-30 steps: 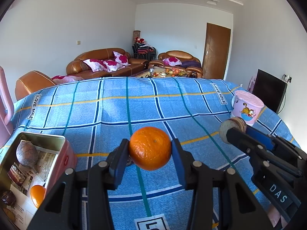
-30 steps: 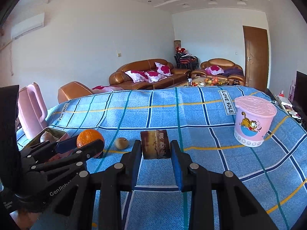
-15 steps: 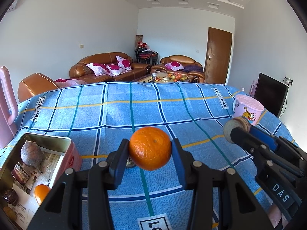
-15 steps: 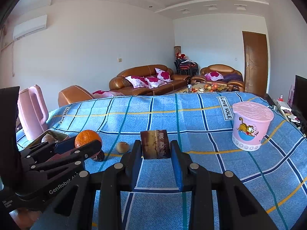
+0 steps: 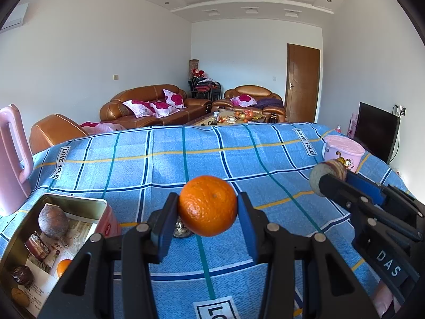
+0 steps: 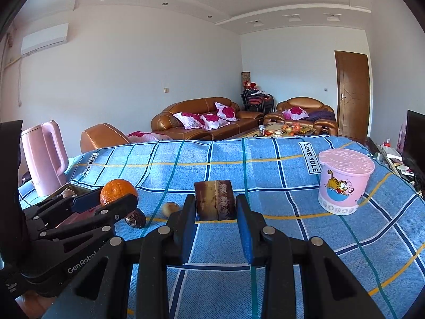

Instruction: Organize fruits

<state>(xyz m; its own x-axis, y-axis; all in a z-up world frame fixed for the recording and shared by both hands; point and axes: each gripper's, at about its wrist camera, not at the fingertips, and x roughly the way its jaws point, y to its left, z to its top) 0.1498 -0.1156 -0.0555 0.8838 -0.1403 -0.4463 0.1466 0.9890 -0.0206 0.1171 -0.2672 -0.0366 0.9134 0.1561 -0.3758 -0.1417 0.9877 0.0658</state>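
Left claw (image 5: 207,211) clamped on round orange (image 5: 207,205); right claw (image 6: 215,212) gripping brown slice (image 6: 214,200), upright; blue checked worktop (image 6: 265,175), living room.

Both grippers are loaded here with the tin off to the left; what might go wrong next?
The orange is round and held only at its sides by the left gripper; it might slip and roll across the cloth. The tin already holds several items, so a drop could knock them. The right gripper sits close, risking a bump.
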